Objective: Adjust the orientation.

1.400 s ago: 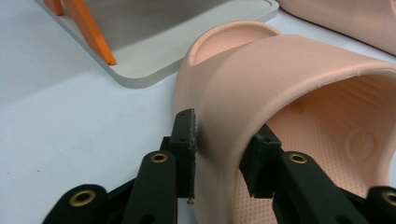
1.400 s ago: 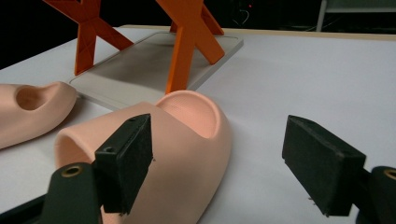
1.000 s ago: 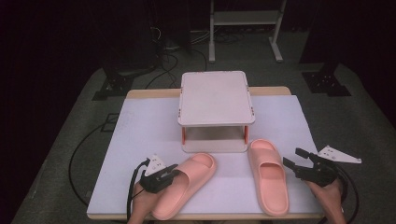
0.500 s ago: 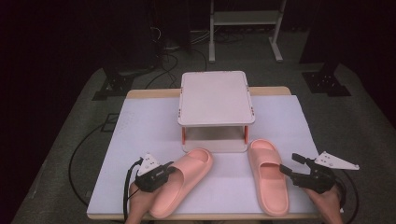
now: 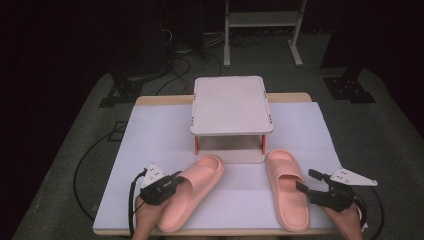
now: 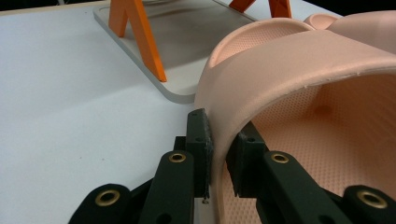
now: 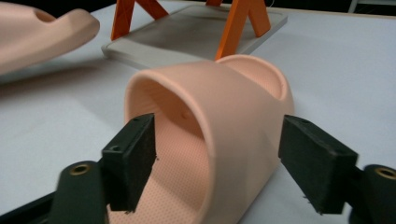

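Observation:
Two pink slippers lie on the white table sheet in front of a small shelf rack. My left gripper is shut on the left slipper; its pads pinch the side wall of that slipper at the strap's edge. At the outer side of the right slipper, my right gripper is open. Its jaws have just been closing and straddle the strap, one pad inside the slipper and one outside, neither pressing.
The rack has a pale top plate, orange legs and a grey base plate resting on the sheet. The table's front edge runs just behind both hands. Cables trail over the dark floor at the left.
My right gripper has moved in towards the right slipper and its jaws have narrowed a little around the strap. The left gripper and its slipper have hardly shifted.

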The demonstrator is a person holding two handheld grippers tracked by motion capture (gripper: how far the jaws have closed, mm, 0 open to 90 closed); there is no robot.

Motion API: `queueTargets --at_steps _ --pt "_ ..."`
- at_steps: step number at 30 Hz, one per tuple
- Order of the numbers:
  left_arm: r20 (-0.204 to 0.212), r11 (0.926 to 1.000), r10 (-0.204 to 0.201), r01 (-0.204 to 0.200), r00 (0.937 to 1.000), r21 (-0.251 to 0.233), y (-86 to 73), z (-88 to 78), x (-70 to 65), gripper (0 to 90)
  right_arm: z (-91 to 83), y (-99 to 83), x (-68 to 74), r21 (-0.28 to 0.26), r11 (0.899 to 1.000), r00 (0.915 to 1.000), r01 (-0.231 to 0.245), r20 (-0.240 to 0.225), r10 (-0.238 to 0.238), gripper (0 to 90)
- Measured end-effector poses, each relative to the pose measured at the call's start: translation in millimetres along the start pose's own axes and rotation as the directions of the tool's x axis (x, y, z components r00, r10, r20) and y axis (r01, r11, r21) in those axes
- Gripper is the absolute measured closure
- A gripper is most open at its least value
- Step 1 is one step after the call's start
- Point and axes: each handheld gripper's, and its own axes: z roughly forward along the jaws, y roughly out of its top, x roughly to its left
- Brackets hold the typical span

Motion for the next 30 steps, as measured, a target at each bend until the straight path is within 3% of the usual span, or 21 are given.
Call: queueTargets --at_steps 6,13,16,30 --pt "-0.004 0.9999 -0.006 0.006 1.0000 -0.010 -0.1 -1.8 1.0 79.9 8.4 -3.2 0.7 0.034 0.999 0.9999 0.004 0.017 -0.004 33.3" --pt "-0.002 0.9997 -0.015 0.015 0.9999 -0.019 -0.1 -2.8 1.6 79.9 18.3 -3.2 1.1 0.060 0.998 0.9981 0.017 0.058 -0.020 45.1" --pt "-0.003 0.9995 -0.020 0.020 0.9998 -0.023 0.0 -3.5 2.2 79.9 21.6 -2.9 1.2 0.059 0.998 0.9942 0.027 0.102 -0.033 52.1" --pt "0.003 0.9984 -0.044 0.044 0.9990 -0.037 -0.1 -6.9 5.8 79.9 20.9 -0.4 5.5 0.063 0.997 0.9819 0.054 0.178 -0.064 67.2"
